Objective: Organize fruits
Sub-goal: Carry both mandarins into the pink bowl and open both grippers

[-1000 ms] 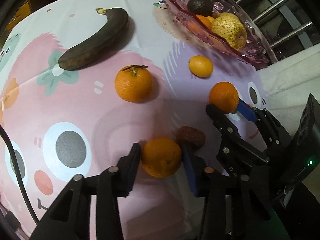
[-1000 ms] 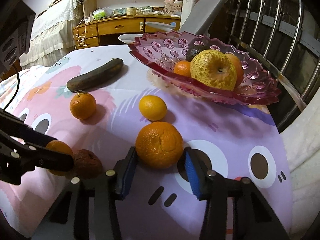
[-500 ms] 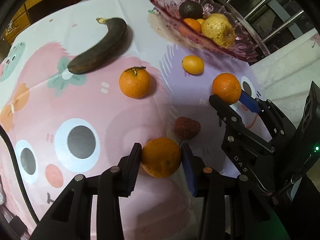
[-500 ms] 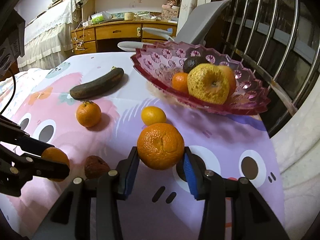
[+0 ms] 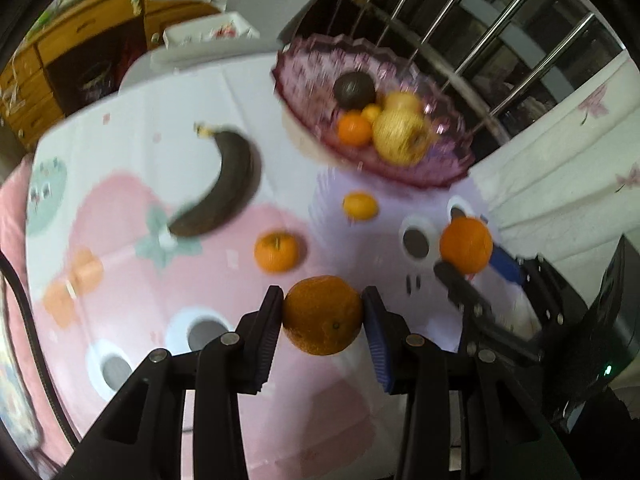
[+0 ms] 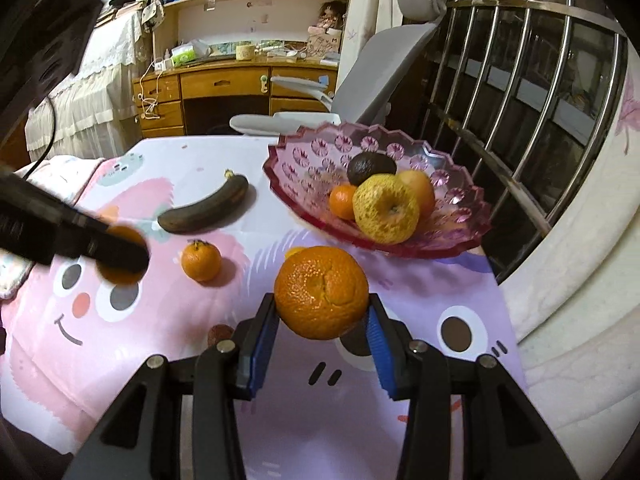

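My left gripper (image 5: pixel 322 320) is shut on an orange (image 5: pixel 323 321) and holds it above the cartoon tablecloth (image 5: pixel 120 280). My right gripper (image 6: pixel 322 320) is shut on another orange (image 6: pixel 321 292), also lifted; it shows in the left wrist view (image 5: pixel 466 245) at the right. The pink glass fruit bowl (image 6: pixel 460 224) stands at the far right with an avocado (image 6: pixel 371 167), a yellow pear (image 6: pixel 386 214) and small oranges. On the cloth lie a blackened banana (image 6: pixel 204 210), a mandarin with a stem (image 6: pixel 201 261) and a small yellow citrus (image 5: pixel 360 206).
A small brown dried fruit (image 6: pixel 220 332) lies on the cloth by my right gripper's left finger. A metal railing (image 6: pixel 520 100) runs behind the bowl. A grey chair (image 6: pixel 360 92) and a wooden desk (image 6: pixel 220 88) stand beyond the table's far edge.
Both grippers have risen off the cloth with their oranges held. The left wrist view has tilted up toward the bowl, and the brown fruit has dropped out of that view.
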The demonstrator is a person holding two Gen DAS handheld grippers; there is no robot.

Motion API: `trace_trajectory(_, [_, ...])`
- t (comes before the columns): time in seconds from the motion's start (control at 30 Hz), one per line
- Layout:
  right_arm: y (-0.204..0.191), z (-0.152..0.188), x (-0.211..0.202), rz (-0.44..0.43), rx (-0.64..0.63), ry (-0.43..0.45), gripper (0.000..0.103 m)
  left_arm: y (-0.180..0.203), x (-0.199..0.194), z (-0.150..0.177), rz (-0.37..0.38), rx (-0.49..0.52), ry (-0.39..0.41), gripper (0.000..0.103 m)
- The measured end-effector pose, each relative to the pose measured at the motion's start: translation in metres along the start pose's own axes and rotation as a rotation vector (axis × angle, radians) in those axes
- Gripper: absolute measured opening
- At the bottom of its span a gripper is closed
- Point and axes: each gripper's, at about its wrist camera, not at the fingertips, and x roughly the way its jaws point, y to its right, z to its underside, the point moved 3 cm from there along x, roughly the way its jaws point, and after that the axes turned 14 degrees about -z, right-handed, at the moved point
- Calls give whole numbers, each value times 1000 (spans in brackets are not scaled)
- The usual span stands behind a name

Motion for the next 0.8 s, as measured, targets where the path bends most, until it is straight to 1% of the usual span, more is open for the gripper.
trace_trajectory(0.2, [12,-20,-14,9,29,25,44,7,-20,-38,8,43,68,39])
trace_trajectory(0.3, [21,-30,-16,15,42,34,44,14,-20,-60,16,76,82,39])
trace_trajectory(0.43, [39,-45,-17,28,67,54,44,20,-19,-81,12,96,103,39])
trace_trajectory(0.63, [67,-60,-8,59,87,72,44,31,0,-117,11,94,124,39])
trace_trajectory(0.73, [80,-64,1,68,103,67,44,33,14,-127,14,78,114,39])
trace_trajectory(0.8, [89,-65,8,67,123,55,44,36,25,-133,1,66,104,39])
